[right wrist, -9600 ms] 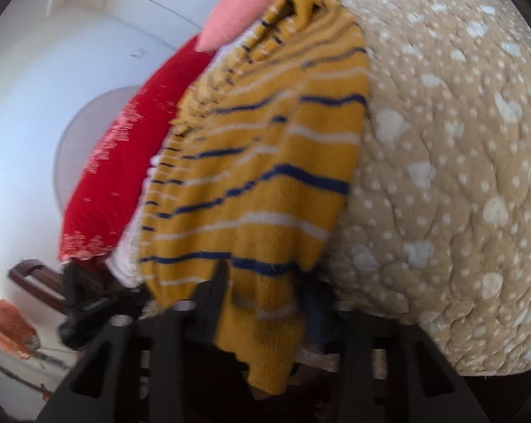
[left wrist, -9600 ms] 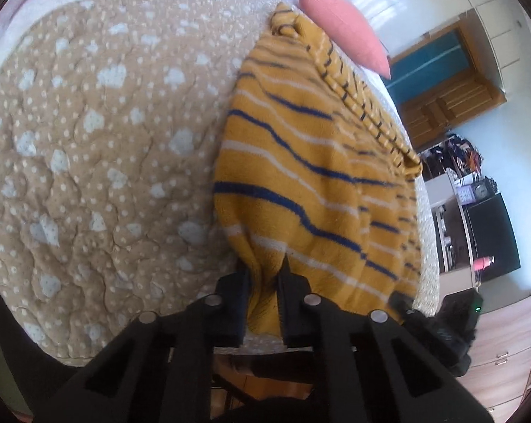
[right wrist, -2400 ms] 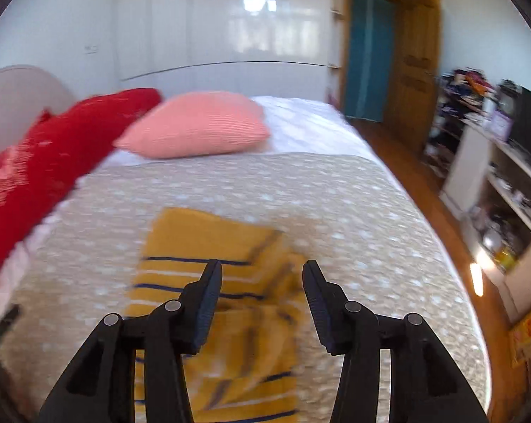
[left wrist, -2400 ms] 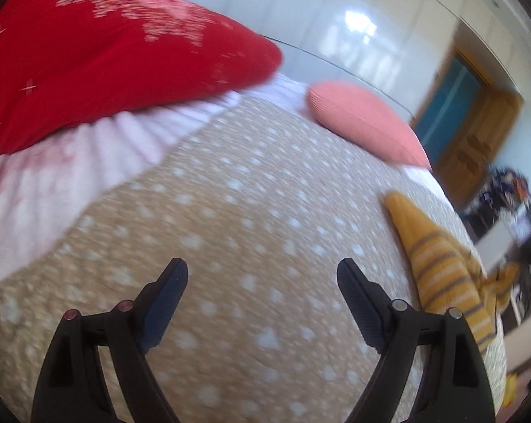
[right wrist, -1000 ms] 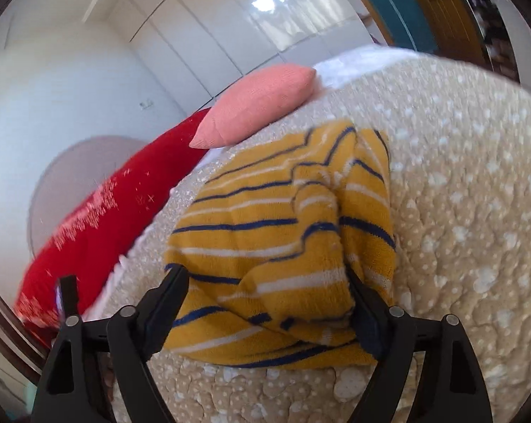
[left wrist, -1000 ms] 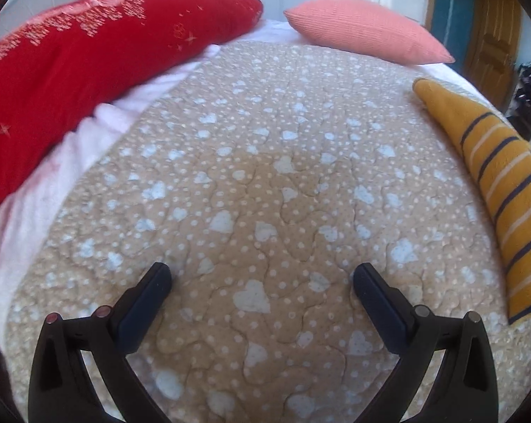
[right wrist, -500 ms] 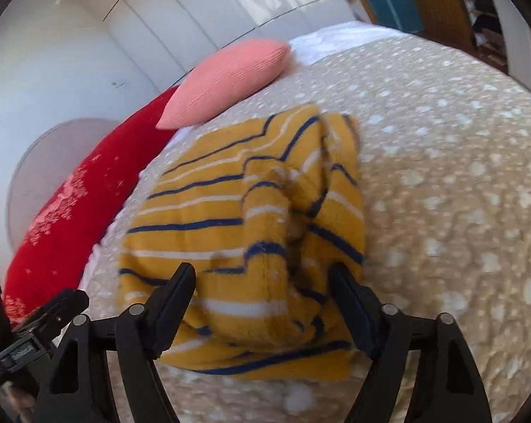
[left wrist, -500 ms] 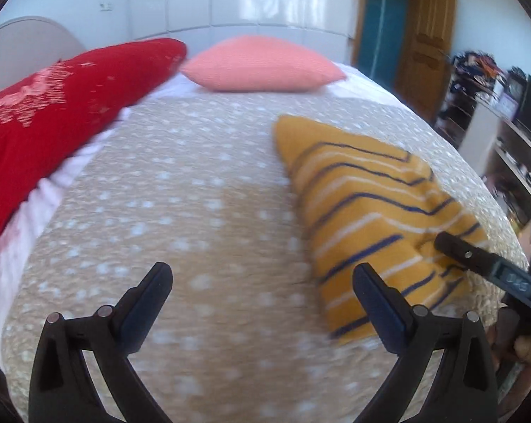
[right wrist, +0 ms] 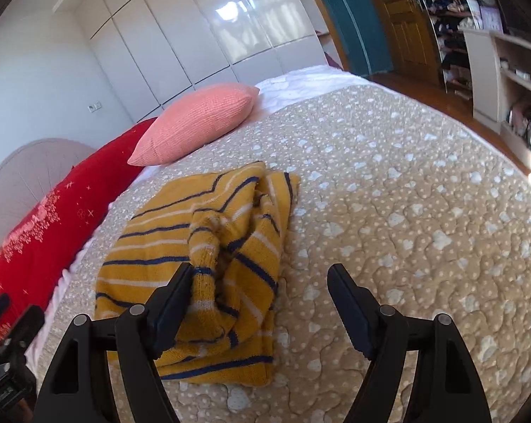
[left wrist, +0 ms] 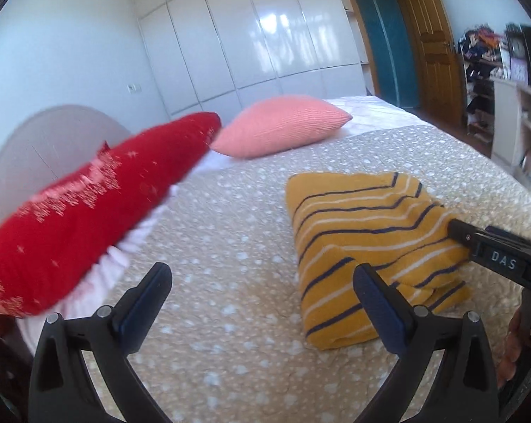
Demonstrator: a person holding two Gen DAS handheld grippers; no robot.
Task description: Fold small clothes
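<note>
We see the folded yellow striped sweater [right wrist: 209, 268] lying on the dotted beige quilt [right wrist: 406, 211], below the pink pillow [right wrist: 198, 120], with our right gripper [right wrist: 258, 303], jaws just narrowed yet wide and empty, over its near edge, and our left gripper [left wrist: 261, 296] spread wide, empty, just left of it

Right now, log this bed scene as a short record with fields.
garment: mustard-yellow knitted sweater with navy and white stripes, folded into a compact bundle
surface: beige quilted bedspread with white hearts and dots
pillows: pink ribbed cushion; long red pillow
left hand-held gripper: open, empty, beside the sweater
right hand-held gripper: open, over the sweater's near edge, not gripping
</note>
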